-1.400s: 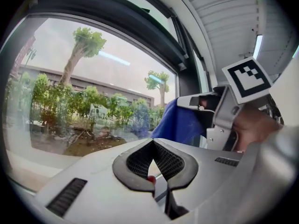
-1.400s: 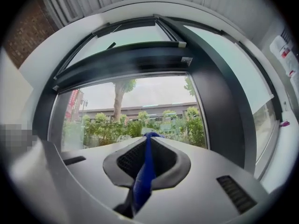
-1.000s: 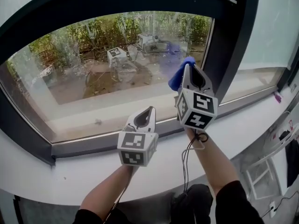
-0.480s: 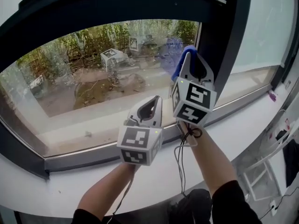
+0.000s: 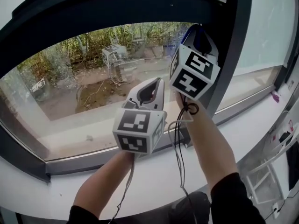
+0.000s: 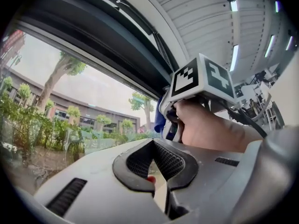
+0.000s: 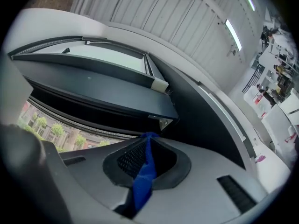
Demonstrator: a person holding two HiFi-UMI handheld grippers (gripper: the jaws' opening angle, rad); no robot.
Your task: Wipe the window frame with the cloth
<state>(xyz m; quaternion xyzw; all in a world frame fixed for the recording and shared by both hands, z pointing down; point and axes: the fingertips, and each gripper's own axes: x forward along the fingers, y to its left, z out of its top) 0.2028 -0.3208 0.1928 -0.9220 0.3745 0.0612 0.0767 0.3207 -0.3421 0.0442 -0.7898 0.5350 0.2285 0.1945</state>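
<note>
Since the earlier frame the right gripper (image 5: 198, 31) has risen from mid-height of the glass to the upper right corner of the window pane (image 5: 79, 87). It now sits against the dark upright of the window frame (image 5: 231, 55). The left gripper (image 5: 155, 84) has shifted only slightly and stays lower, in front of the lower half of the pane and above the white sill (image 5: 243, 129).

Right gripper: jaws closed on the blue cloth (image 7: 144, 174). In the right gripper view the cloth runs as a narrow strip between the pads, and its upper end pokes out at the tips. That end sits at the corner where the dark top rail of the frame meets the upright. Actual contact with the frame cannot be confirmed. In the head view only a sliver of blue shows at the top of this gripper.

Left gripper: jaws together, with nothing held between them. It points up and towards the pane without touching it.

In the left gripper view the right hand (image 6: 205, 129) is wrapped around the handle of the right gripper, below its marker cube (image 6: 201, 78). A dark cable (image 5: 180, 139) hangs from the right gripper down past the forearm.
</note>
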